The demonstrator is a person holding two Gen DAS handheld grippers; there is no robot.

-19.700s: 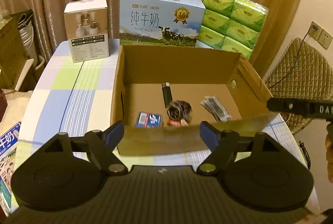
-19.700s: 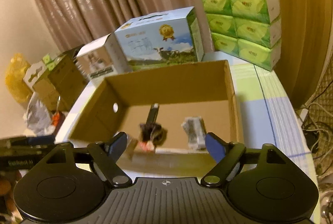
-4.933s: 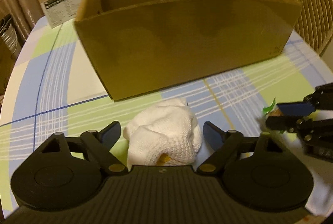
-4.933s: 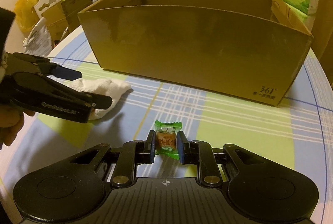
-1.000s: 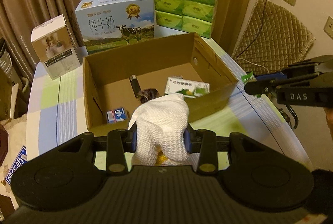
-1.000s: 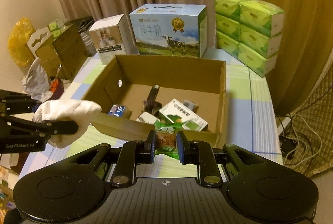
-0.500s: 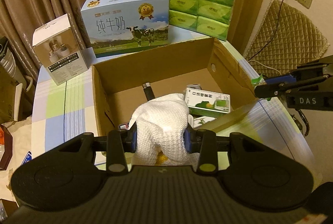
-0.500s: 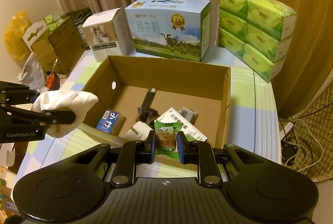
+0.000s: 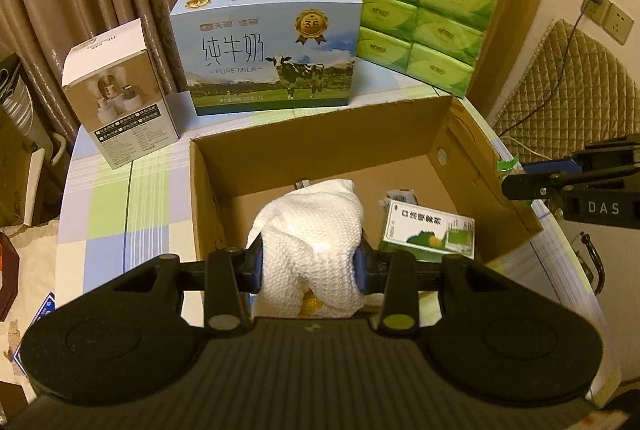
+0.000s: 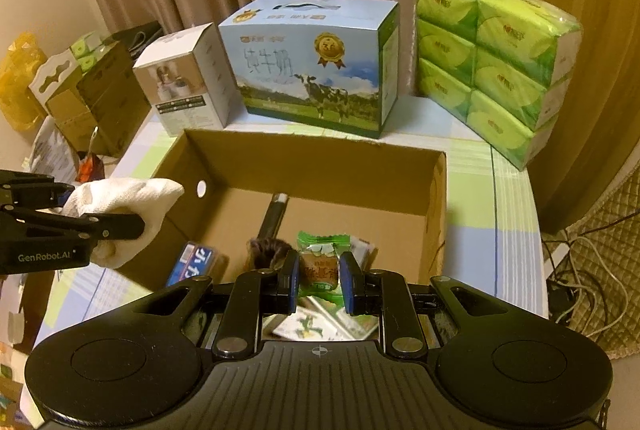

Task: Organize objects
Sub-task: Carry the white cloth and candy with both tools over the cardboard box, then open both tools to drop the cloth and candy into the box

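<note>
Up close, the left gripper [image 9: 308, 266] is clamped on a white cloth [image 9: 310, 230], held over the near wall of the open cardboard box [image 9: 316, 146]. Likewise the right gripper [image 10: 319, 280] pinches a green-wrapped candy [image 10: 322, 262] above the box's near edge. Inside the box lie a green-and-white carton [image 9: 430, 232], a small blue packet [image 10: 192, 264] and a dark brush [image 10: 272, 226]. Behind it on the checked tablecloth [image 9: 108, 206] stand a milk carton case [image 9: 272, 50], a white product box [image 9: 120, 98] and stacked green tissue packs [image 9: 424, 22]
</note>
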